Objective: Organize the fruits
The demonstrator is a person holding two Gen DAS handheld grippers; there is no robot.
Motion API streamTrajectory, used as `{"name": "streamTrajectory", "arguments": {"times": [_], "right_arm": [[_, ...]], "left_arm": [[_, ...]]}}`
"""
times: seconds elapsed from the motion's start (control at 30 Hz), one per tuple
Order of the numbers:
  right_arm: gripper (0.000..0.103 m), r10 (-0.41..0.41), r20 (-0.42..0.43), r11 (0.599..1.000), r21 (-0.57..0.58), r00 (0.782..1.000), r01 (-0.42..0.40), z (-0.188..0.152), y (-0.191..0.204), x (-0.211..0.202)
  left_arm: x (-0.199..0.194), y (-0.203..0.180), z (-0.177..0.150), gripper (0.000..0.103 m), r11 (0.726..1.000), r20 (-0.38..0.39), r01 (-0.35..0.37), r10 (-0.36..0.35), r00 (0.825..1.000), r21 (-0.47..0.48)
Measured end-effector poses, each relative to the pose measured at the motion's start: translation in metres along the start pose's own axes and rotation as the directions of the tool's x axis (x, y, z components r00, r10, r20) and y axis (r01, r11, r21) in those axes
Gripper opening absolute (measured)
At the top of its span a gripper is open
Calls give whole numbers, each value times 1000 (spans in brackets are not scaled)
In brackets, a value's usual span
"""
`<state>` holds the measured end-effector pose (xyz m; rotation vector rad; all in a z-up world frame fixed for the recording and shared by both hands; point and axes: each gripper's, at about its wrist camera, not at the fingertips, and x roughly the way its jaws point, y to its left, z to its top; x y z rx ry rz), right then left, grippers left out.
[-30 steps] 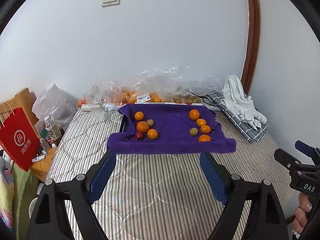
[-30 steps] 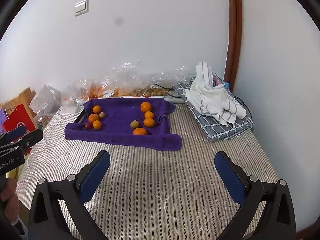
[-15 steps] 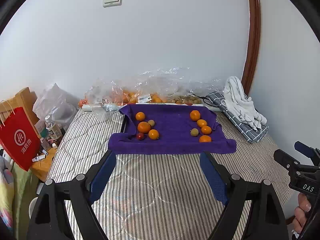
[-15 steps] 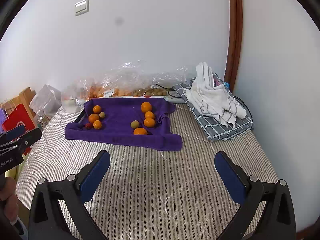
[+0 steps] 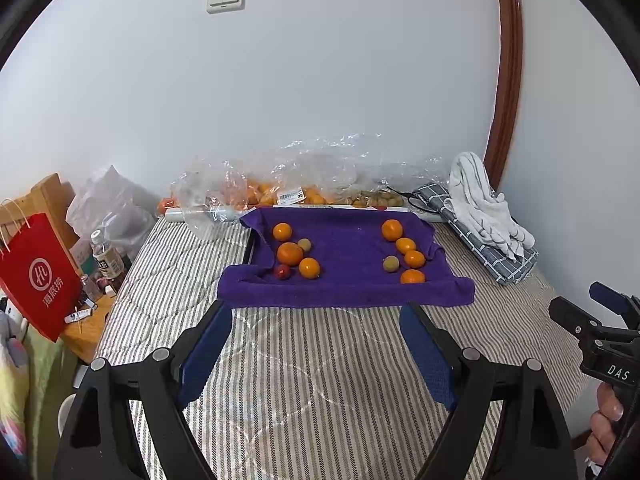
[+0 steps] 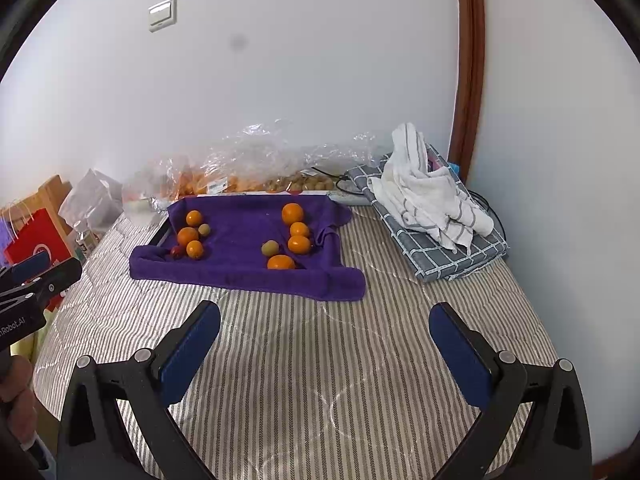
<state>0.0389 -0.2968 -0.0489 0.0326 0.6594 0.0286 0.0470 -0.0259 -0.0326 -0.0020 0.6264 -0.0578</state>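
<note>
Both grippers are hovering over a striped bed (image 5: 320, 360), pointing down toward the fruit and sitting well short of it. The left gripper (image 5: 316, 312) is showing its blue pads spread wide apart with nothing but mattress between them, and the right gripper (image 6: 324, 316) is doing the same, jaws wide and empty. Each one is peeking into the other's view at the edge, with a bit of a hand (image 5: 606, 424) wrapping the handle.

The fruit is lying on a purple towel (image 5: 344, 292) that's draped over what looks like a tray at the far end of the bed. It's sitting in two bunches. The left bunch (image 5: 294, 254) is three oranges, a small greenish fruit and a little red one, all close together. The right bunch (image 5: 404, 252) is four oranges running in a rough line front to back, with another greenish fruit just to their left. The middle of the towel between the bunches is bare.

Behind the towel, against the wall, crinkly clear plastic bags (image 5: 288, 184) are holding more oranges and small brownish fruit. A white striped cloth (image 6: 428, 196) is lying heaped on a folded grey checked blanket (image 6: 440, 248) to the right. A red paper bag (image 5: 40, 276) is standing off the left side of the bed.
</note>
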Motion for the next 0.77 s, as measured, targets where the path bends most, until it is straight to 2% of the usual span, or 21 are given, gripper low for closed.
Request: {"name": "streamTrajectory", "arguments": {"times": [0.77], "right_arm": [[103,-2,9,1000,-4,1000,2,1,3,-1]], "left_arm": [[-1,-1,-2,85,1000,4,4,-4,1000,-2]]}}
